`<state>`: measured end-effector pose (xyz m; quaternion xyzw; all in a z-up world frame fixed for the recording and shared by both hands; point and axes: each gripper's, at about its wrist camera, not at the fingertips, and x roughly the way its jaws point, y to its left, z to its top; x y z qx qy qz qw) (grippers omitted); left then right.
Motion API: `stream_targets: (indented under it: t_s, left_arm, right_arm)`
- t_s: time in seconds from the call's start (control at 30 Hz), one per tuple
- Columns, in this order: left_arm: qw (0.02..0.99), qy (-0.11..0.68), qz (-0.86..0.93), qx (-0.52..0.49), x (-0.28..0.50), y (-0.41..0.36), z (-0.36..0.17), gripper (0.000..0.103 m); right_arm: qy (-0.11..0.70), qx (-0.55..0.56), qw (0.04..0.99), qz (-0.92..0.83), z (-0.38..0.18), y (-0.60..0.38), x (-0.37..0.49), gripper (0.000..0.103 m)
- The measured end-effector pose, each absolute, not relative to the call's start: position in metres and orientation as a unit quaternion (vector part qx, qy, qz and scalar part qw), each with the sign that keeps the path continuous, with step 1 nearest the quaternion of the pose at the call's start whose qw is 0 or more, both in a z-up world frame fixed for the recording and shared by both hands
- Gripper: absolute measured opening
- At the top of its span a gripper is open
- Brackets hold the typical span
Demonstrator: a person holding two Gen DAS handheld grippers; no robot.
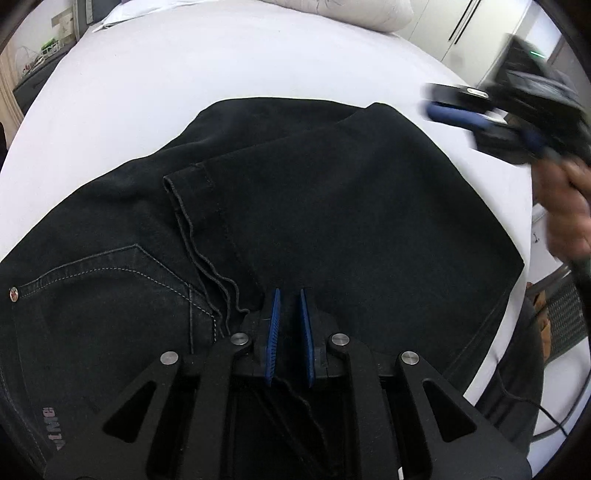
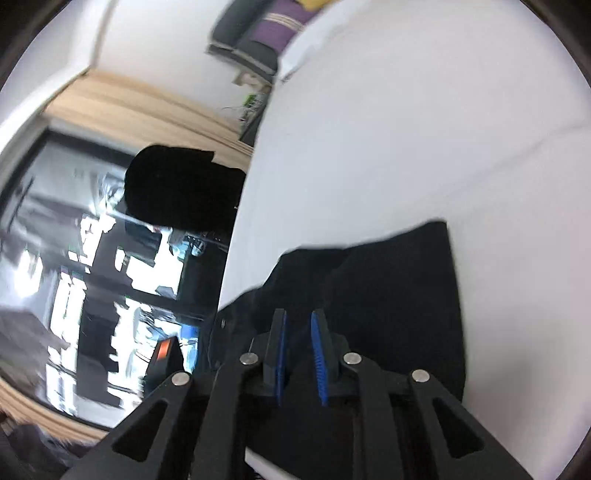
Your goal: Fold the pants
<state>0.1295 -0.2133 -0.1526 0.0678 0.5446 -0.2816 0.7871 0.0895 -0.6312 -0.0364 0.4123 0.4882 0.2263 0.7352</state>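
Note:
Black jeans (image 1: 303, 206) lie folded on a white bed (image 1: 192, 66), a leg hem (image 1: 184, 192) laid over the seat and back pocket (image 1: 110, 280). My left gripper (image 1: 289, 295) hovers low over the jeans' near side; its blue pads stand a little apart with nothing between them. My right gripper (image 2: 298, 317) is also slightly open and empty, tilted above the jeans (image 2: 391, 295) near the bed's edge. In the left wrist view the right gripper (image 1: 480, 114) shows blurred at the upper right, off the cloth.
A pillow (image 1: 351, 14) lies at the head of the bed. A dark window (image 2: 92, 277) with beige curtains and a dark chair (image 2: 177, 184) stand beside the bed. A cable (image 1: 546, 413) hangs off the bed's right edge.

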Motion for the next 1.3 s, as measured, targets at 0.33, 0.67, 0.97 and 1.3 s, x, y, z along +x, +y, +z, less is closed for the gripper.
stream_targets:
  t_s: [0.33,0.67,0.97,1.3]
  left_arm:
    - [0.79,0.538,-0.287,0.067,0.132,-0.215,-0.16,0.011]
    - [0.794,0.531,-0.291,0.061,0.125,-0.165,-0.148,0.011]
    - [0.796,0.526,-0.296,0.051,0.12,-0.151,-0.147,0.011]
    - [0.814,0.515,-0.267,-0.021,0.103,-0.085,-0.123,0.011]
  right_arm:
    - [0.553,0.409,0.693,0.217,-0.084,-0.635,0.063,0.0]
    - [0.561,0.387,0.703,0.2,-0.064,-0.634,-0.042,0.002]
    - [0.496,0.427,0.73,0.195,-0.087,-0.632,-0.059,0.0]
    - [0.448,0.356,0.803,0.165,-0.004,-0.578,-0.071,0.077]
